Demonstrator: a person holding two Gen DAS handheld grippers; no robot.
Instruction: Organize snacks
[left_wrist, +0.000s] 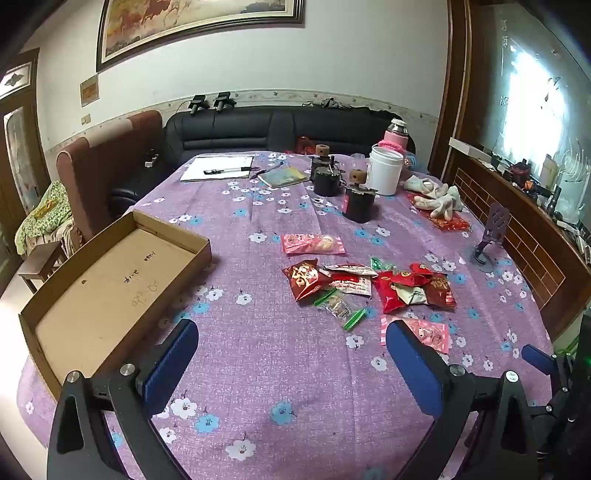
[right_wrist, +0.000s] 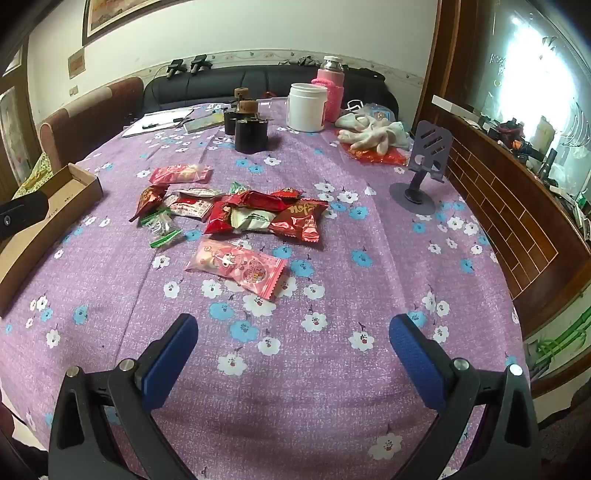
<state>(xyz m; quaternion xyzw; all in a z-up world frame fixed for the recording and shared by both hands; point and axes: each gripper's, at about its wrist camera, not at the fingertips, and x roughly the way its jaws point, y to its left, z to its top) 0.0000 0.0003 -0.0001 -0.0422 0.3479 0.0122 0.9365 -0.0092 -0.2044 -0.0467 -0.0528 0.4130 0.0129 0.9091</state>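
Firstly, left wrist view: the left gripper (left_wrist: 291, 363) stands spread and empty above the tablecloth (left_wrist: 258, 369); the cardboard tray (left_wrist: 110, 291), bearing illegible handwriting, lies at left, the snack packets (left_wrist: 369, 286) at centre right. Right wrist view: the right gripper (right_wrist: 293, 360) is likewise spread and empty, a pink packet (right_wrist: 238, 267) lying just above it at centre; print unreadable.

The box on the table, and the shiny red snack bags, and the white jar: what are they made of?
The box looks like plain brown cardboard: dull, with folded walls and pen marks inside. The red snack bags look like thin glossy plastic or foil: they crinkle, catch the light and have zigzag ends. The white jar is probably smooth plastic, matte and opaque, though ceramic can't be ruled out.
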